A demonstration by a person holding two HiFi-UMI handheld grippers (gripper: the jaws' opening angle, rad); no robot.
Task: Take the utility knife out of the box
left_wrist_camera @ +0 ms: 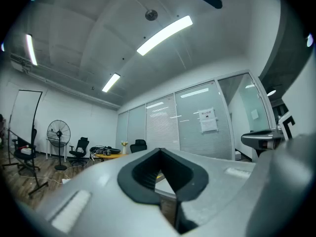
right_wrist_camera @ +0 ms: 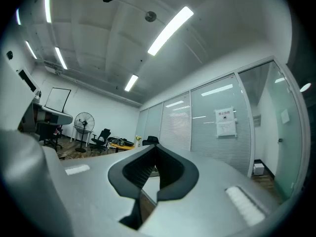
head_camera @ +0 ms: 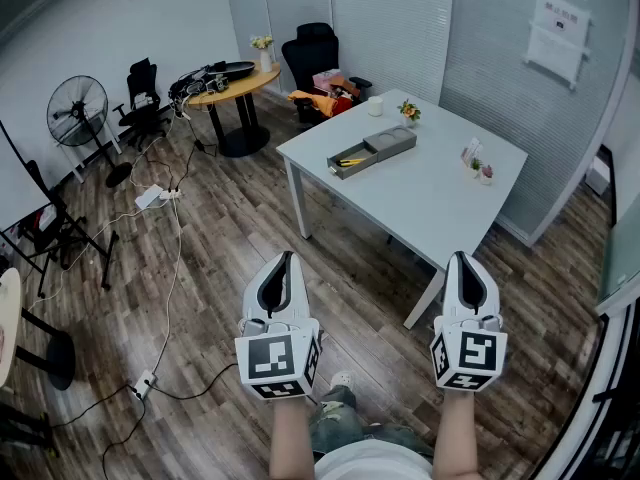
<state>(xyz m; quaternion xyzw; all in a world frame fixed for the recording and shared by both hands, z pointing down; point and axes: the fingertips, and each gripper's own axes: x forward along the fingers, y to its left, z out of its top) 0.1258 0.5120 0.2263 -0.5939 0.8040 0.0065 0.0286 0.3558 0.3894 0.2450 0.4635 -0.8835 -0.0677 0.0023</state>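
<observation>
Yellow utility knife (head_camera: pixel 351 161) lies lengthwise in the grey box (head_camera: pixel 385 156), with fingers of left gripper (head_camera: pixel 287 259) and right gripper (head_camera: pixel 461 259) closed, empty.

**What can't be made out from here**

The box (head_camera: pixel 372 153) sits well away on the surface (head_camera: pixel 440 198). A yellow thing (head_camera: pixel 350 161) lies in it, too small to call a knife for certain. The small things (head_camera: pixel 478 163) near the surface's right edge are too tiny to name. The notice (head_camera: pixel 560 23) on the glass wall can't be read. The person's forearms (head_camera: pixel 290 438) are cut off by the bottom edge. In its own view, the left hand-held gripper (left_wrist_camera: pixel 159 150) blocks nearly all the surface, and so does the right hand-held gripper (right_wrist_camera: pixel 157 146).
</observation>
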